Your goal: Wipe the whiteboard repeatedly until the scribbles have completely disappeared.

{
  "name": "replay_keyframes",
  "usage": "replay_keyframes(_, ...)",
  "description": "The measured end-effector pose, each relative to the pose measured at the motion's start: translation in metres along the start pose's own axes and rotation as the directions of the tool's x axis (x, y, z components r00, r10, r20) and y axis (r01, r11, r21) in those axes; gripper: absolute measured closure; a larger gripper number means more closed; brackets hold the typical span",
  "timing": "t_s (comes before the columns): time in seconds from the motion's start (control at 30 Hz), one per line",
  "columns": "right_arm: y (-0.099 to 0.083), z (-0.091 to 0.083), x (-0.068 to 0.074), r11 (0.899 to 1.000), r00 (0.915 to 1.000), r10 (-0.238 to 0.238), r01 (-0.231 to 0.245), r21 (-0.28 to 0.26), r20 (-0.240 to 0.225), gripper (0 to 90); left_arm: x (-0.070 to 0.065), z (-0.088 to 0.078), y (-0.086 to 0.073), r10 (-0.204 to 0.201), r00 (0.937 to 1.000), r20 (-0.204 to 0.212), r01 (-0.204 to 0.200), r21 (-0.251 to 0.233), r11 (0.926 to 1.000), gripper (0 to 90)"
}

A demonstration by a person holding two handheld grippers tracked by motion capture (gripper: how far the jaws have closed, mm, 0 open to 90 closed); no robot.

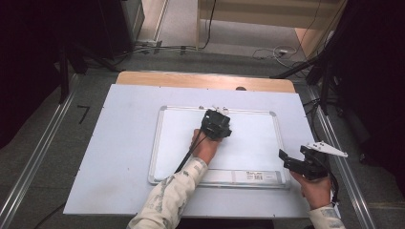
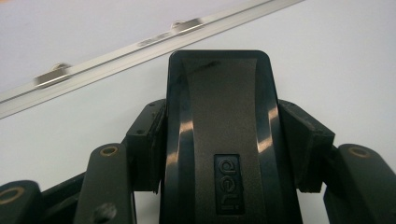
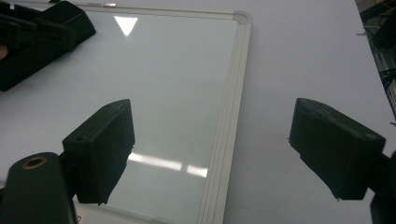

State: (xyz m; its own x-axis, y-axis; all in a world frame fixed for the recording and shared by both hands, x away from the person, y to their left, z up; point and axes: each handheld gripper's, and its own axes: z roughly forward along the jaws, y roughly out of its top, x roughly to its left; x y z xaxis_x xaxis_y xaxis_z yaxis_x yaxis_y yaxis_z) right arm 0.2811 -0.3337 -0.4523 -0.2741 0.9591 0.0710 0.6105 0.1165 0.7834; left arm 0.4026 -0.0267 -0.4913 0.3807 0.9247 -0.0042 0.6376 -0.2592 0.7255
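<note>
Whiteboard [image 1: 248,138] lies flat on the table [image 1: 124,157] — white, silver-framed, tray strip along its near edge. Near the board's far edge, the left gripper [image 1: 216,125] presses down, fingers [image 2: 148,140] clenched on a glossy black eraser [image 2: 219,140] with an embossed logo. Over the board's near right corner, the right gripper [image 1: 286,160] hovers — fingers [image 3: 105,149] spread, empty.

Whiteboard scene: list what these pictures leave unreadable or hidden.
- Label on the whiteboard tray, high view: print too small to read.
- Eraser underside, left gripper view: faces the board; near end cut off by the bottom edge.
- Board surface under the left gripper, high view: covered by gripper and hand.
</note>
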Motion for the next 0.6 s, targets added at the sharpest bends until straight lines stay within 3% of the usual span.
replay_keyframes(0.3,0.0,0.001,0.001,1.0,1.0,-0.002,0.002,0.003,0.007,12.7,0.042,-0.007,-0.006,-0.068,0.9963,-0.052,0.068,0.004,0.9977,41.1)
replay_keyframes(0.6,0.0,0.002,0.002,1.0,1.0,-0.004,0.004,0.005,0.006,12.7,0.037,-0.001,-0.001,-0.048,0.9971,-0.059,0.048,0.003,0.9988,41.1)
